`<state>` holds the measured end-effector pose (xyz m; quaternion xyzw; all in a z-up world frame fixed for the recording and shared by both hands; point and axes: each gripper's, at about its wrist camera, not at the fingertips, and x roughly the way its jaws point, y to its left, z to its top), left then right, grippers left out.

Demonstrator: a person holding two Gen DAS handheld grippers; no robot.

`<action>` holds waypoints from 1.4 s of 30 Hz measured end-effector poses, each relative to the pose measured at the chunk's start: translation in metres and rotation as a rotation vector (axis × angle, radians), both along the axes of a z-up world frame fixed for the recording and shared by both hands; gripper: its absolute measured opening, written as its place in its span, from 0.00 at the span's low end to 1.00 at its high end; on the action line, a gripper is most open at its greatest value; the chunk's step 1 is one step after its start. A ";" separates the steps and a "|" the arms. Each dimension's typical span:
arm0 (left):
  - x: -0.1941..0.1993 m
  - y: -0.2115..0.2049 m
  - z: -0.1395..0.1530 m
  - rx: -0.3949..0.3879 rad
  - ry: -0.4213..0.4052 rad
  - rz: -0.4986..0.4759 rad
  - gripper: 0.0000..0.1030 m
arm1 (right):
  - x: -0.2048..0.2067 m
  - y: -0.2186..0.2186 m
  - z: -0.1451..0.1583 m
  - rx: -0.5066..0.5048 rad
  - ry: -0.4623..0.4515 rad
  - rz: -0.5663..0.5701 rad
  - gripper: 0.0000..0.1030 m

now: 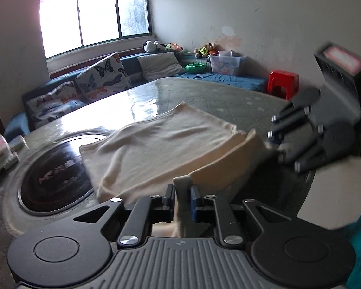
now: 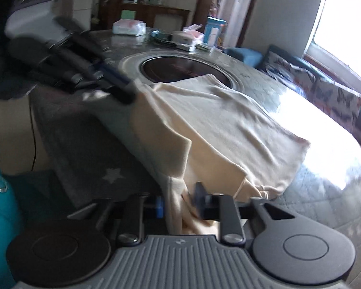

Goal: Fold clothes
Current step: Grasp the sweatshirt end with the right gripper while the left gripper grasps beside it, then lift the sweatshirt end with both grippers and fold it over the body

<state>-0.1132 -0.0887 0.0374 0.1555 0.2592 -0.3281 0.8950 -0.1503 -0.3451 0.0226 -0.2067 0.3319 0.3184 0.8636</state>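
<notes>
A cream garment (image 1: 161, 142) is spread on the table (image 1: 228, 96), its far part lying flat beside the dark round hob (image 1: 53, 178) and partly over its rim, while its near edge is lifted off the table. One near corner is pinched in the closed left gripper (image 1: 183, 200), and the other is clamped in the closed right gripper (image 2: 180, 202). A red stool (image 1: 282, 82) is seen beyond the table.

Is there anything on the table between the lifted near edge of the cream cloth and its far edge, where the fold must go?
Nothing visible. Both grippers, left gripper and right gripper, pinch the cream cloth. Beyond it lies only bare table.
</notes>
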 end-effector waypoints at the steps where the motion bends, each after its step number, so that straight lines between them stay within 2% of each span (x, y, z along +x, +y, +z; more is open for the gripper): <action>1: -0.005 0.002 -0.002 0.014 -0.012 0.000 0.18 | 0.002 -0.002 0.003 0.020 0.007 -0.008 0.14; 3: -0.013 0.007 -0.006 0.037 -0.023 -0.002 0.20 | 0.004 -0.006 0.009 0.054 0.015 -0.022 0.11; 5: -0.018 0.006 -0.010 0.066 -0.043 -0.004 0.31 | 0.007 -0.009 0.014 0.081 0.020 -0.036 0.11; 6: -0.020 0.005 -0.013 0.081 -0.053 -0.004 0.40 | 0.008 -0.009 0.016 0.091 0.022 -0.043 0.11; 7: -0.022 0.004 -0.015 0.096 -0.064 -0.005 0.42 | 0.010 -0.009 0.018 0.101 0.024 -0.051 0.10; 14: -0.037 0.001 -0.031 0.198 -0.135 -0.011 0.42 | 0.020 -0.010 0.027 0.132 0.022 -0.091 0.10; 15: -0.039 0.000 -0.033 0.213 -0.145 -0.012 0.38 | 0.020 -0.009 0.027 0.133 0.019 -0.093 0.10; 17: -0.039 -0.002 -0.037 0.242 -0.169 -0.003 0.21 | 0.019 -0.008 0.026 0.129 0.013 -0.099 0.09; 21: -0.045 0.002 -0.025 0.206 -0.192 0.019 0.14 | 0.012 -0.008 0.027 0.133 -0.015 -0.111 0.07; 26: -0.057 0.013 0.007 0.113 -0.186 0.026 0.11 | -0.004 -0.010 0.042 0.154 -0.055 -0.098 0.07; 33: -0.088 0.029 0.041 0.017 -0.146 -0.002 0.11 | -0.040 -0.017 0.069 0.160 -0.022 -0.039 0.07; 37: -0.076 0.030 0.048 -0.020 -0.143 0.024 0.10 | -0.050 -0.017 0.079 0.148 -0.008 -0.022 0.07; 42: -0.038 0.023 0.052 -0.037 -0.165 0.064 0.10 | -0.030 -0.018 0.083 0.156 -0.015 -0.048 0.07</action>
